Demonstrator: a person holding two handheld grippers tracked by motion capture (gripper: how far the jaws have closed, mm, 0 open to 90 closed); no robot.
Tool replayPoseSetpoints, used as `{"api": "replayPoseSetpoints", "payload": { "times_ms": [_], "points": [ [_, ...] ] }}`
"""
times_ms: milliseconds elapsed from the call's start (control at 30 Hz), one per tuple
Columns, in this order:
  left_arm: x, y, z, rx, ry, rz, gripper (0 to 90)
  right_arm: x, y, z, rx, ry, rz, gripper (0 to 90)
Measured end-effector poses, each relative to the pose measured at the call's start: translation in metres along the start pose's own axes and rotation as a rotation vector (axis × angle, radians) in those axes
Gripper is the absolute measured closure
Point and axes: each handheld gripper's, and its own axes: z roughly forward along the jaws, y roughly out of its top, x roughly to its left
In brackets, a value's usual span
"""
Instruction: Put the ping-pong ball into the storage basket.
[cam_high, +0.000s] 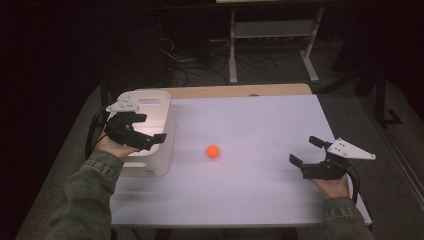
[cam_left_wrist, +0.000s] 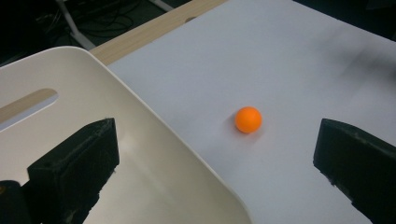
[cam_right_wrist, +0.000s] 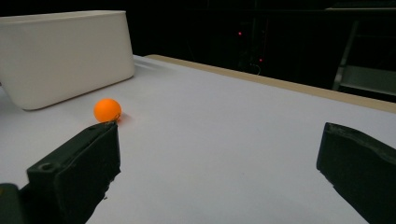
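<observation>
A small orange ball (cam_high: 213, 151) rests on the white table top (cam_high: 260, 125), a little right of a white bin (cam_high: 155, 107). My left gripper (cam_high: 150, 129) hovers over the bin's opening, jaws wide apart and empty. In the left gripper view the ball (cam_left_wrist: 248, 119) lies ahead beyond the bin's rim (cam_left_wrist: 154, 135). My right gripper (cam_high: 306, 151) sits low near the table's right edge, open and empty, pointing left toward the ball (cam_right_wrist: 107, 110). In the right gripper view the bin (cam_right_wrist: 65, 56) stands behind the ball.
A wooden strip (cam_high: 240, 91) runs along the table's far edge. Beyond it a white metal frame (cam_high: 272, 35) and tangled cables (cam_high: 200, 60) sit on the dark floor. The bin looks empty inside.
</observation>
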Motion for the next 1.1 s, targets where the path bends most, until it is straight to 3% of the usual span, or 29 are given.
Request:
{"api": "replayPoseSetpoints", "payload": {
  "times_ms": [333, 633, 1100],
  "points": [
    [-0.002, 0.011, 0.006, 0.046, -0.005, 0.010, 0.1, 0.001, 0.000, 0.000, -0.004, 0.001, 0.000, 0.0],
    [-0.005, 0.022, 0.019, 0.135, -0.023, 0.015, 0.1, 0.000, 0.000, 0.000, -0.010, 0.003, 0.001, 0.0],
    [-0.007, 0.038, 0.030, 0.222, -0.040, 0.037, 0.1, 0.001, 0.001, 0.000, -0.010, 0.009, -0.001, 0.0]
  ]
}}
